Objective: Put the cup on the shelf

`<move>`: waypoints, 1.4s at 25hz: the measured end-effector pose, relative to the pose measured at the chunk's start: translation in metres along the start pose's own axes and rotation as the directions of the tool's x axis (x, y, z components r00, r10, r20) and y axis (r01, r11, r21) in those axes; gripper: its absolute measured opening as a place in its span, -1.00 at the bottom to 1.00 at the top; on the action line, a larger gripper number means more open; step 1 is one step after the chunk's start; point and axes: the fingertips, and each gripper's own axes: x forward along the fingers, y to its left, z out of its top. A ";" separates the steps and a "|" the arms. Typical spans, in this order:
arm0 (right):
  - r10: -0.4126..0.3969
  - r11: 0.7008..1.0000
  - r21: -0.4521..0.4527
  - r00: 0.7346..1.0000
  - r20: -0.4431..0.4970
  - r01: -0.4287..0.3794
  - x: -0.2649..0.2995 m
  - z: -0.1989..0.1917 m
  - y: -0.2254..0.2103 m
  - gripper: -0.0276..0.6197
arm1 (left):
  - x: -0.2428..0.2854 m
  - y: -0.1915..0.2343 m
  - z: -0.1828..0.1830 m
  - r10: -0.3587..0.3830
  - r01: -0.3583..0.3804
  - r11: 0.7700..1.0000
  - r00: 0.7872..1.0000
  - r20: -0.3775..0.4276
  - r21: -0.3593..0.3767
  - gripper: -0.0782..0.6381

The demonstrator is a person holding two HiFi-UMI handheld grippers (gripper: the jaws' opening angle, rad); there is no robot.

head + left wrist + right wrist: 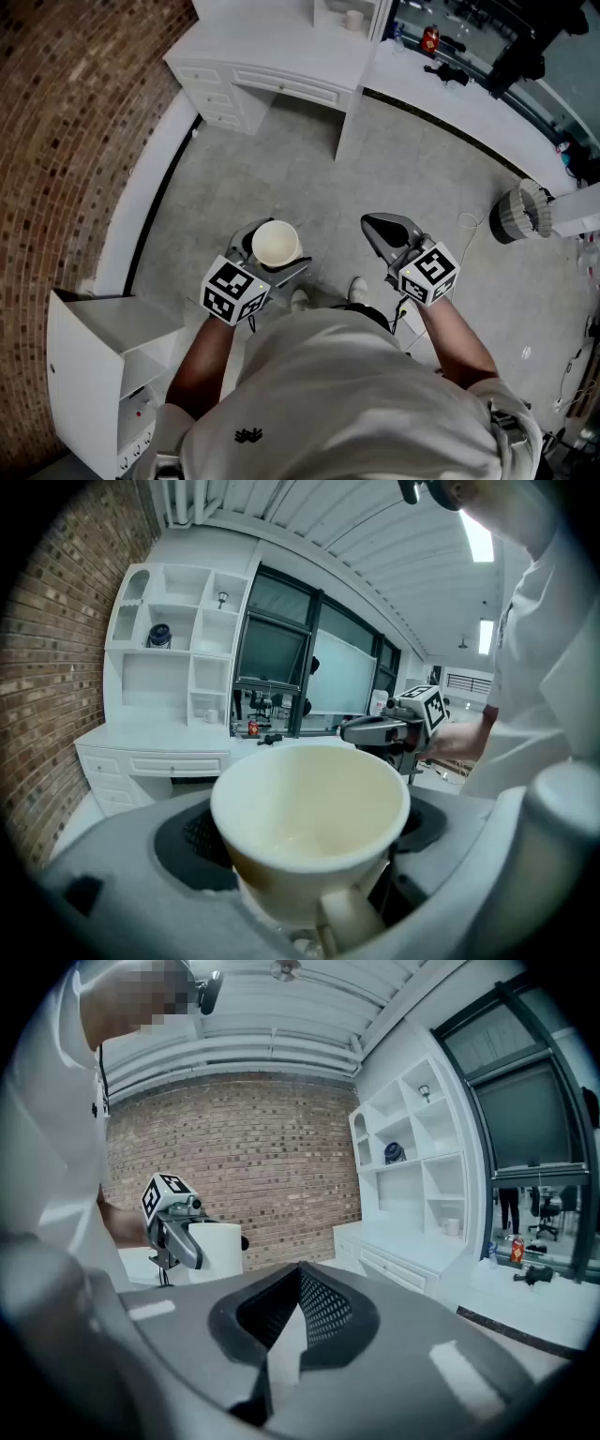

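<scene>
While left tool (270, 251) grips cup (276, 242) — right tool (382, 228) alongside.

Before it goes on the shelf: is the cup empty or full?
Empty. The left gripper view looks into the cup, held mouth-up by the left gripper, and shows only its bare cream inside.

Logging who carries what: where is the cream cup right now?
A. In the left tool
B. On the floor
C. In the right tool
A: the cup sits gripped between the left tool's jaws, while the right tool is shut with nothing in it.
</scene>
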 end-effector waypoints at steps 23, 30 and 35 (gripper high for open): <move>0.014 0.999 0.033 1.000 0.013 -0.015 0.053 0.015 -0.059 -0.88 | 0.062 0.086 0.046 -0.018 0.018 1.000 1.000 -0.017 0.022 0.45; 0.045 0.999 0.022 0.999 0.020 -0.046 0.070 0.034 -0.150 -0.88 | 0.130 0.131 0.111 0.012 -0.012 0.999 1.000 -0.011 0.032 0.45; 0.050 0.998 0.022 0.998 0.028 -0.050 0.073 0.041 -0.209 -0.88 | 0.177 0.157 0.145 0.030 -0.030 0.999 1.000 -0.010 0.032 0.45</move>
